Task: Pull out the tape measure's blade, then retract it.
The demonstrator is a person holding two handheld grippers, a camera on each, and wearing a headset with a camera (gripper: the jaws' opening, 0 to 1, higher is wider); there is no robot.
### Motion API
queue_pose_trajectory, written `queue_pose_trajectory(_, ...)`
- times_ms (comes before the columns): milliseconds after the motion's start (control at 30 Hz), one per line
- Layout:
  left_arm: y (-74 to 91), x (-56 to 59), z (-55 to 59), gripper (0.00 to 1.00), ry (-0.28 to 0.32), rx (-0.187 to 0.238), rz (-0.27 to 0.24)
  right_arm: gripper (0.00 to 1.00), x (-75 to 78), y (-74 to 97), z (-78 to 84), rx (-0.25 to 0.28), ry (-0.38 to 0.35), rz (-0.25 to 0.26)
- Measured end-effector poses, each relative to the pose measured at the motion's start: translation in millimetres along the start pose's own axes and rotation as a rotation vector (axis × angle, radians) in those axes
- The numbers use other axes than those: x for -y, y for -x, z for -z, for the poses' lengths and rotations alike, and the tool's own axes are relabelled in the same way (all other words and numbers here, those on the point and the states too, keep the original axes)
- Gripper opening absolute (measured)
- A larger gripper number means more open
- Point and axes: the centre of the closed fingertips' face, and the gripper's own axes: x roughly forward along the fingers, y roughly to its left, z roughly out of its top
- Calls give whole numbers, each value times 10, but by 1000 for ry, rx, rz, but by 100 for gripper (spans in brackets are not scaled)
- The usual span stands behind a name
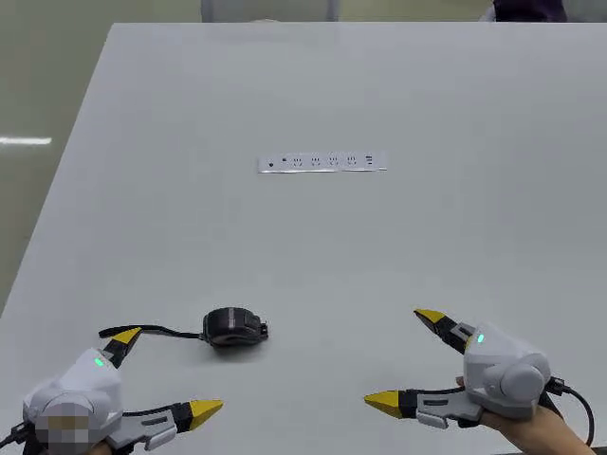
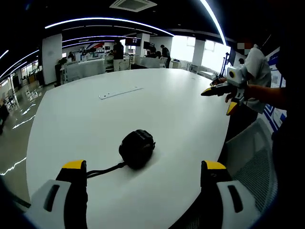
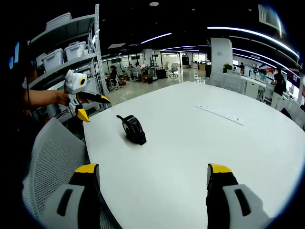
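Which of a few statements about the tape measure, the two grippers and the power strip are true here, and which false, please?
1. The tape measure lies on the table, and neither the left gripper nor the right gripper holds it. True.
2. The left gripper is shut on the tape measure's strap. False: its jaws stand wide open and grip nothing.
3. The blade is pulled out across the table. False: no blade shows outside the case.
4. The tape measure lies nearer the left gripper than the right gripper. True.
5. The power strip lies between the tape measure and the grippers. False: it lies beyond the tape measure, farther from the person.
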Motion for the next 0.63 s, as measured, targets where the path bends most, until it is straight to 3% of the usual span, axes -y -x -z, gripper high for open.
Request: queue_pose_trajectory(633, -6, -3, -12, 99, 0, 7, -2, 94, 0, -27, -44, 4, 11, -5)
